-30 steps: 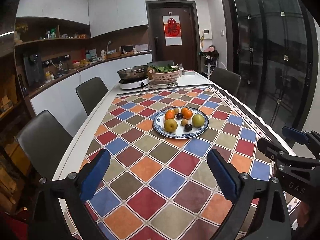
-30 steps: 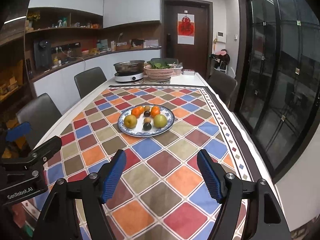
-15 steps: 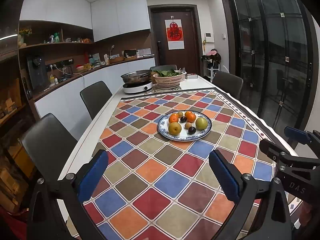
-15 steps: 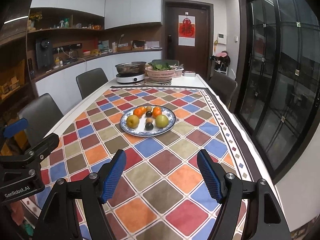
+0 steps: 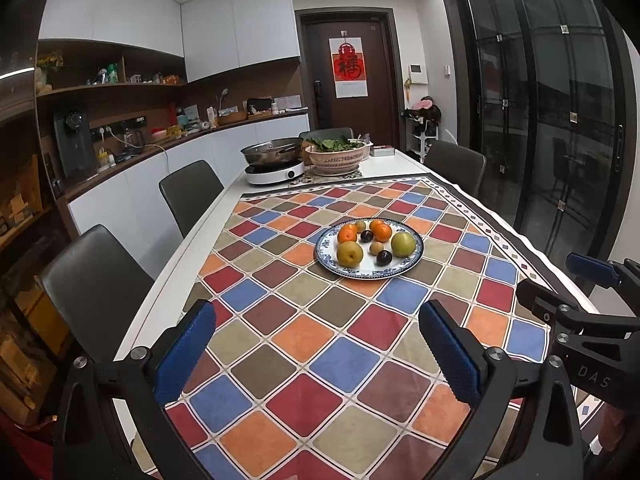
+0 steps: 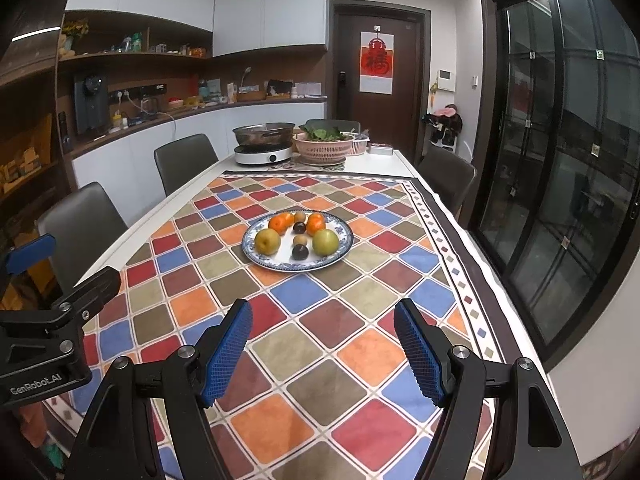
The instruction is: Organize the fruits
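Fruit sits together on a blue-rimmed plate (image 5: pixel 416 258) near the middle of the checkered tablecloth (image 5: pixel 344 364). On the plate: two oranges (image 5: pixel 347 234) at the far side, a yellow pear (image 5: pixel 349 254) at near left, a green apple (image 5: pixel 403 244) at near right. Down the centre lie two dark plums (image 5: pixel 384 257) and two small brown fruits (image 5: pixel 376 247), kind unclear.

Left gripper (image 5: pixel 316 354): jaws wide apart, grasping nothing, above the cloth on the near side, well short of the plate. Right gripper (image 6: pixel 323 350): likewise spread and empty, same near side, beside the left one.

Far end of the table (image 6: pixel 400 162): a pan on a white cooker (image 6: pixel 263 154), next to a pink basket of greens (image 6: pixel 324 148). Dark chairs (image 5: pixel 190 196) along the sides.
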`<control>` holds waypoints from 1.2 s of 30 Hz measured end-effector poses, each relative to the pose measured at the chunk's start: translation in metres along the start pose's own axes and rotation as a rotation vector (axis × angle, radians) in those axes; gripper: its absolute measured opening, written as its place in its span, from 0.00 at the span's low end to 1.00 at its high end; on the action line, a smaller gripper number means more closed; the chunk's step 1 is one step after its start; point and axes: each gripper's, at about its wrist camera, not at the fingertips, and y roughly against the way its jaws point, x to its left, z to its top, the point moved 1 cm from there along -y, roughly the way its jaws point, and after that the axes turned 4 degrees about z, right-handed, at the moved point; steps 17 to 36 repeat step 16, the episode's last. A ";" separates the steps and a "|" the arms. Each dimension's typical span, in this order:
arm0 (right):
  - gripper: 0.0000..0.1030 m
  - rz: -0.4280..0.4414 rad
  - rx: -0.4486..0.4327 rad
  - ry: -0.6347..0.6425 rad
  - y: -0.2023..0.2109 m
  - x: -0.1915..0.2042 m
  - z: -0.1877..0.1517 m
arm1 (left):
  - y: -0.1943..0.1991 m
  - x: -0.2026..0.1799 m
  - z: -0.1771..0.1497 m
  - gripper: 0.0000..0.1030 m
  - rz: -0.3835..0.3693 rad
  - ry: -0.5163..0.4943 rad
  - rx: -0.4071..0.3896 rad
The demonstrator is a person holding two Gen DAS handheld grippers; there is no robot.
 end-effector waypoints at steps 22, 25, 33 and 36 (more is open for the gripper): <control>0.71 0.002 0.032 0.000 -0.013 0.000 -0.005 | -0.007 -0.001 -0.006 1.00 0.002 -0.002 0.008; 0.71 0.002 0.032 0.000 -0.013 0.000 -0.005 | -0.007 -0.001 -0.006 1.00 0.002 -0.002 0.008; 0.71 0.002 0.032 0.000 -0.013 0.000 -0.005 | -0.007 -0.001 -0.006 1.00 0.002 -0.002 0.008; 0.71 0.002 0.032 0.000 -0.013 0.000 -0.005 | -0.007 -0.001 -0.006 1.00 0.002 -0.002 0.008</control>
